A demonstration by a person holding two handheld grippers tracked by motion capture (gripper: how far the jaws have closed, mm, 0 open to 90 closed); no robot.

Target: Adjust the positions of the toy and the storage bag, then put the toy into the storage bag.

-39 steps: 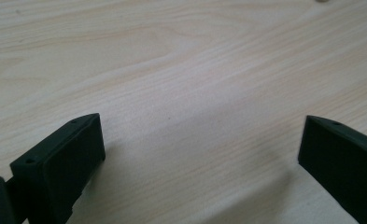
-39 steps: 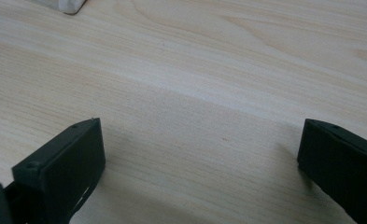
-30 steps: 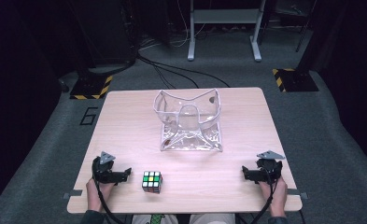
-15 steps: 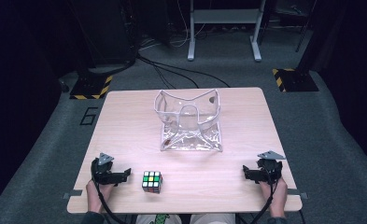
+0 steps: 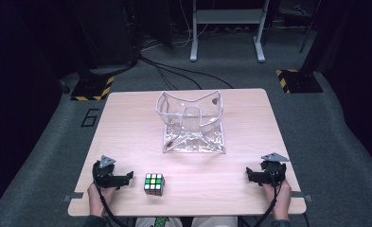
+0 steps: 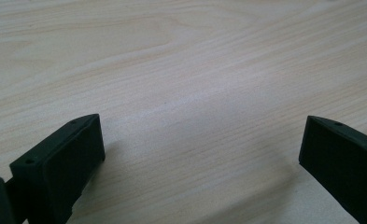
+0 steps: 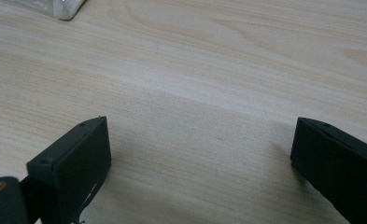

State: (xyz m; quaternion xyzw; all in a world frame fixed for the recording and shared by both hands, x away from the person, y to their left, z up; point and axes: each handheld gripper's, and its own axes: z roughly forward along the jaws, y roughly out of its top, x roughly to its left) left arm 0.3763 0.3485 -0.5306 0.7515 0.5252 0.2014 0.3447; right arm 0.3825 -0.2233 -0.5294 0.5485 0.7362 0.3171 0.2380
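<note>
Grippers, left (image 5: 124, 178) and right (image 5: 251, 175), gape empty; floor marking (image 5: 90, 117) reads "6".

Lab: hazard-taped stands (image 5: 93, 88), floor cables (image 5: 183, 72)

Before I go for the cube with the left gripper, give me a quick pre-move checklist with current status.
1. Left gripper open, nothing between its jaws: ok.
2. Right gripper open and holding nothing: ok.
3. Puzzle cube sits flat on the table, just right of the left gripper, apart from it: ok.
4. Path from left gripper to cube is bare wood: ok.
5. Clear plastic bag stands with its mouth open at the table's middle: ok.
6. Bag stiff enough to stay open when the cube goes in: cannot tell.
</note>
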